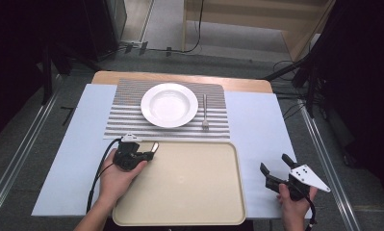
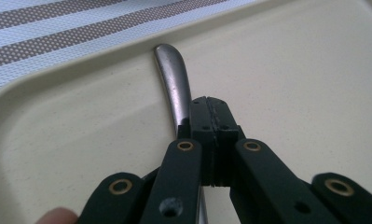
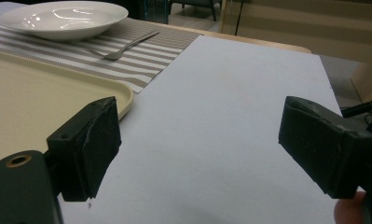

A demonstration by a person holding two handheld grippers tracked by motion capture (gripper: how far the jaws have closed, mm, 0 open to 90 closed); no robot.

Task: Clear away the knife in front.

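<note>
Table: I see a pale blue-white sheet (image 1: 257, 144) over a wooden top; its near edge is cut off by the frame in the high view.
Tray: the beige plastic rectangular tray (image 1: 189, 187) lies at the near middle, just short of the mat; my left hand (image 1: 113, 180) covers its near left edge.
Mat: the grey-and-white striped placemat (image 1: 127, 118) lies beyond the tray, under the plate and fork.
Plate: a white round deep plate (image 1: 169, 105) sits on the mat's middle.
Fork: a slim metal fork (image 1: 205, 111) lies on the mat just right of the plate, long axis running away from me, tines at the near end.
Left gripper: my left gripper (image 1: 144, 155) has its jaws pressed together on a curved shiny metal utensil handle (image 2: 173, 84) at the tray's far left corner.
Utensil: its rounded handle end points toward the tray's far rim; its long axis runs under the jaws, and the other end is hidden, so I cannot tell what kind it is.
Right gripper: my right gripper (image 1: 276, 169) is over the bare sheet right of the tray, jaws wide apart, nothing between them.
</note>
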